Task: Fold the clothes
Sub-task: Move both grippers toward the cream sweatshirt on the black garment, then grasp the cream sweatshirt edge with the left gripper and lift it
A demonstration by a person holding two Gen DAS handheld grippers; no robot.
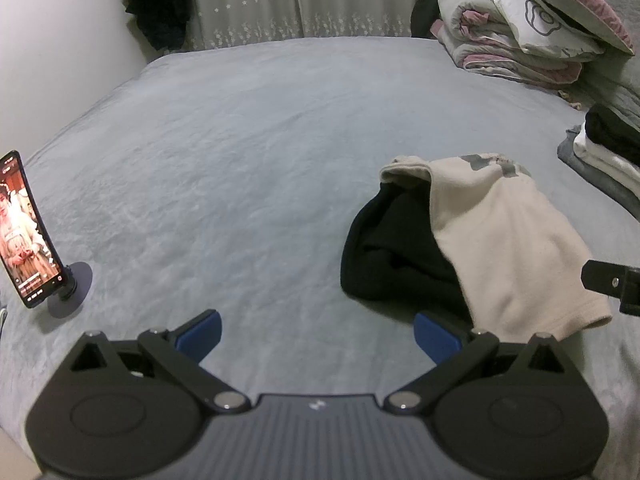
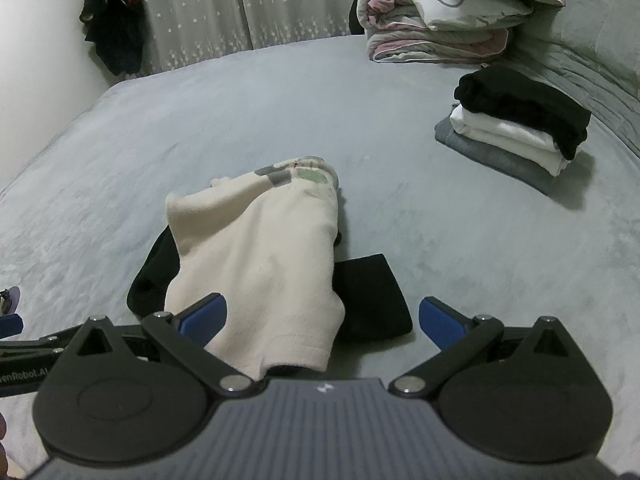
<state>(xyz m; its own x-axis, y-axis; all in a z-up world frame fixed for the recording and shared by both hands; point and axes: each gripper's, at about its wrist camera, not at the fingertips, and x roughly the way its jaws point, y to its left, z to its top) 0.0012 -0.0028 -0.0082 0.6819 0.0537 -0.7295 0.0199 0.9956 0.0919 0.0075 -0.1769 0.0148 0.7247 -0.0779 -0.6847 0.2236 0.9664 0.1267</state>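
Note:
A cream garment point(image 2: 260, 256) lies crumpled over a black garment point(image 2: 370, 298) on the grey bed point(image 2: 200, 120). In the left wrist view the cream garment point(image 1: 508, 240) and the black garment point(image 1: 396, 256) lie to the right. My left gripper point(image 1: 318, 338) is open and empty, over bare bed just left of the pile. My right gripper point(image 2: 322, 322) is open and empty, with the near hem of the cream garment between its blue fingers point(image 2: 206, 316). A stack of folded clothes point(image 2: 516, 128) sits at the right.
A phone on a stand point(image 1: 30, 228) stands at the bed's left edge. A folded quilt and pillow point(image 2: 448, 8) lie at the far right. Dark clothes point(image 2: 114, 20) hang by the curtain. A wall runs along the left.

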